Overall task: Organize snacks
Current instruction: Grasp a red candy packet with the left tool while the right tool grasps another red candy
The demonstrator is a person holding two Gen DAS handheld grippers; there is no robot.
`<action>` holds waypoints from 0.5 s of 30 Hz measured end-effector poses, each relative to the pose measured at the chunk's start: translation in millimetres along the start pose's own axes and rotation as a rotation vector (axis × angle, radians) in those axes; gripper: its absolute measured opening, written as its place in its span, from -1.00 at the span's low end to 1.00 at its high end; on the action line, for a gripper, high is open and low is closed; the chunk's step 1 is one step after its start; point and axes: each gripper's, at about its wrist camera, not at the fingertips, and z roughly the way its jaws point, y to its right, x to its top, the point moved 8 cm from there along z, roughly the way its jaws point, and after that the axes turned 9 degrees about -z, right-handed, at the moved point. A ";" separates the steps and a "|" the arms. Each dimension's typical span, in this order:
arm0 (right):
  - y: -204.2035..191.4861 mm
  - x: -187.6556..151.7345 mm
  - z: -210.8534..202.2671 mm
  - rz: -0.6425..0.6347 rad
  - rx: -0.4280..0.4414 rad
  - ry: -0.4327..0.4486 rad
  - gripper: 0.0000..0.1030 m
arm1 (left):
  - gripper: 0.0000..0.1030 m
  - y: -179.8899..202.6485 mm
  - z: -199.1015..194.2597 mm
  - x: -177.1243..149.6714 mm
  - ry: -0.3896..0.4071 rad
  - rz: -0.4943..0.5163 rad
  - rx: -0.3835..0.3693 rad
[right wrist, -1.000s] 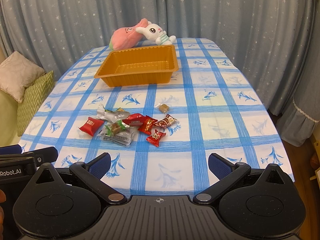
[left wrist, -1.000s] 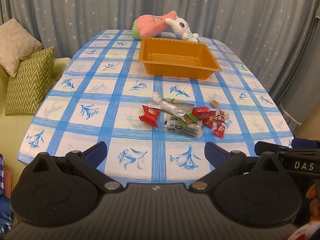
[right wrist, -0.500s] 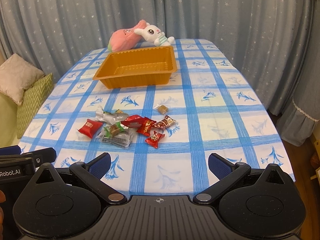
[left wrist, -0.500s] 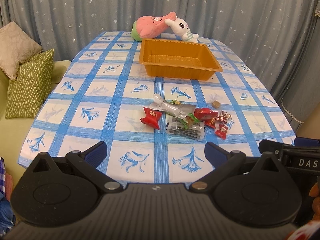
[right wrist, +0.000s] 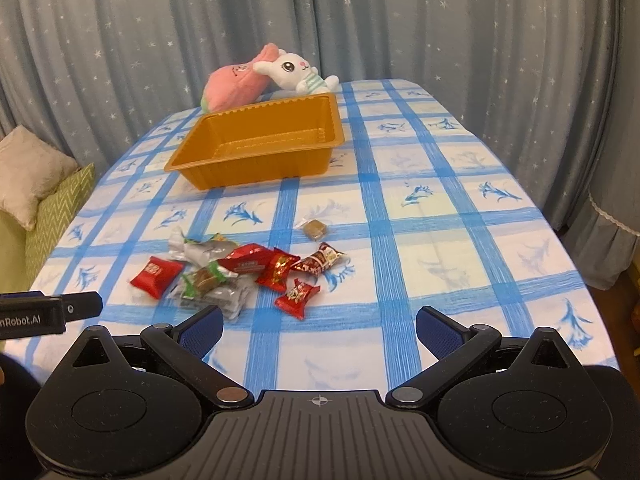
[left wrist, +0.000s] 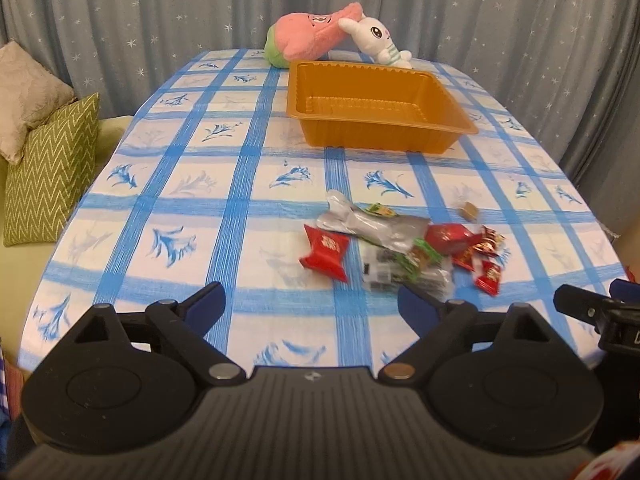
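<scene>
A heap of wrapped snacks point(left wrist: 404, 246) point(right wrist: 236, 272) lies on the blue-checked tablecloth: red packets, a silver wrapper, a clear pack, and a small brown candy point(right wrist: 314, 228) off to the right. Behind it stands an empty orange tray point(left wrist: 380, 142) point(right wrist: 256, 174). My left gripper point(left wrist: 310, 302) hovers just short of the heap, its jaws wide and closing with nothing between them; its right fingertip overlaps the clear pack in the picture. My right gripper point(right wrist: 318, 324) is open and empty, near the table's front edge, with the heap ahead to its left.
A pink plush point(left wrist: 308, 40) and a white rabbit plush point(right wrist: 292, 72) lie behind the tray. Cushions point(left wrist: 52, 168) rest on a green sofa at the left. Starred curtains hang all around. The table edge point(right wrist: 580, 276) drops off at the right.
Both grippers have come forward and lower toward the snack heap. The left gripper's fingers have drawn a little closer together. The snacks and tray have not moved.
</scene>
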 end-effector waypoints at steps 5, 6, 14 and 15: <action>3.5 1.3 30.8 0.018 0.014 -0.014 0.59 | 0.65 0.8 33.0 12.5 -0.013 0.032 -0.012; 3.0 1.8 37.3 0.021 0.018 -0.014 0.48 | 0.60 0.8 39.7 14.3 -0.020 0.036 -0.015; -6.5 3.7 86.8 0.044 0.055 -0.044 0.02 | 0.47 -1.6 80.4 22.6 -0.048 0.060 -0.024; -7.9 3.9 92.2 0.040 0.054 -0.050 -0.06 | 0.45 -1.2 84.5 22.7 -0.053 0.060 -0.027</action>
